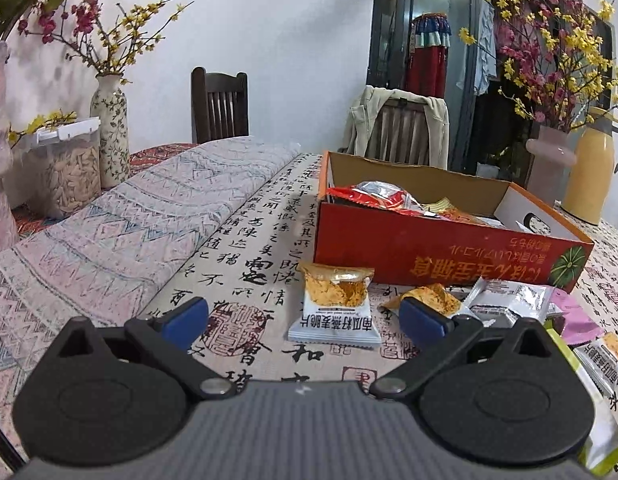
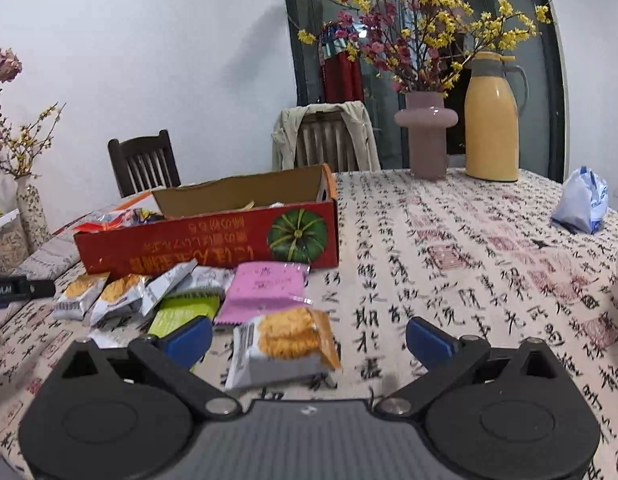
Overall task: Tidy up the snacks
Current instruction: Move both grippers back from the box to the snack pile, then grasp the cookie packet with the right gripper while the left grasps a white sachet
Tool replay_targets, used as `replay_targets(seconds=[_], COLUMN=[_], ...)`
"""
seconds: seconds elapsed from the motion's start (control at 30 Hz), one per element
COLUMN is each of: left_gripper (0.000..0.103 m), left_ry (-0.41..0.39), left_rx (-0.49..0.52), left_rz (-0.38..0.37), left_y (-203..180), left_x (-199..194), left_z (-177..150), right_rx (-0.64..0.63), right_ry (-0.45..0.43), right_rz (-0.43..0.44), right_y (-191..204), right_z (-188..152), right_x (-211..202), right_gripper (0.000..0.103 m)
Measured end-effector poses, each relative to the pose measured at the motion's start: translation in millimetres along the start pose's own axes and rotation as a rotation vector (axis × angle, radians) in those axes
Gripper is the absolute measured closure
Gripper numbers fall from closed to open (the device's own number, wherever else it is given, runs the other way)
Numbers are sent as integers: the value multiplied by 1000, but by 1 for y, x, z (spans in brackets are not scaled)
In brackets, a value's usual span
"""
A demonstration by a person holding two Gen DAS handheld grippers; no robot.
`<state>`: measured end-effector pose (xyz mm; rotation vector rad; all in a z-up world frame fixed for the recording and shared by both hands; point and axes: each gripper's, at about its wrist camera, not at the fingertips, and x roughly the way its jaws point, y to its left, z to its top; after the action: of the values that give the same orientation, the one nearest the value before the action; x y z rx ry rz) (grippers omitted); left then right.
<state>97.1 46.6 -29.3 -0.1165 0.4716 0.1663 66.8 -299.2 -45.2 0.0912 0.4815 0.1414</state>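
Snacks (image 1: 335, 307) lie loose on my tabletop (image 2: 469, 248) beside the red box (image 1: 441, 254) (pumpkin picture, upside-down Chinese print); both my grippers' fingers (image 1: 185, 320) spread, empty.

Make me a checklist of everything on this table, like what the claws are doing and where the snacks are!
Surface: table under a calligraphy-print cloth, with a folded patterned cloth on its left part.
Job's things: open red box already holding some packets; loose snack packets lie in front of it, among them a pink packet and a cracker packet.
Clutter: pink vase, yellow jug, plastic bag, seed container.
Claws: left claw open, holding nothing; right claw open, the cracker packet lying between its fingers.
Cables: nothing seen.
Surroundings: two chairs, one draped with a jacket; white wall, dark glass door.
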Motion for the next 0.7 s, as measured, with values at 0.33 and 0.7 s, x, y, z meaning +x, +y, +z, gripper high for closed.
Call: replay_targets(seconds=[0.33,0.7], left_gripper=[0,0], left_ry=[13,21], left_rx=[-1,-1], left_rz=[-6,-14], left_y=[-1,-1], left_x=[3,4], left_z=[-1,-2], right_rx=[19,-60], right_ry=[28,107], right_rz=[-19,-24], right_y=[5,14], right_z=[-2,7], right_x=[4,28], right_gripper=[0,9])
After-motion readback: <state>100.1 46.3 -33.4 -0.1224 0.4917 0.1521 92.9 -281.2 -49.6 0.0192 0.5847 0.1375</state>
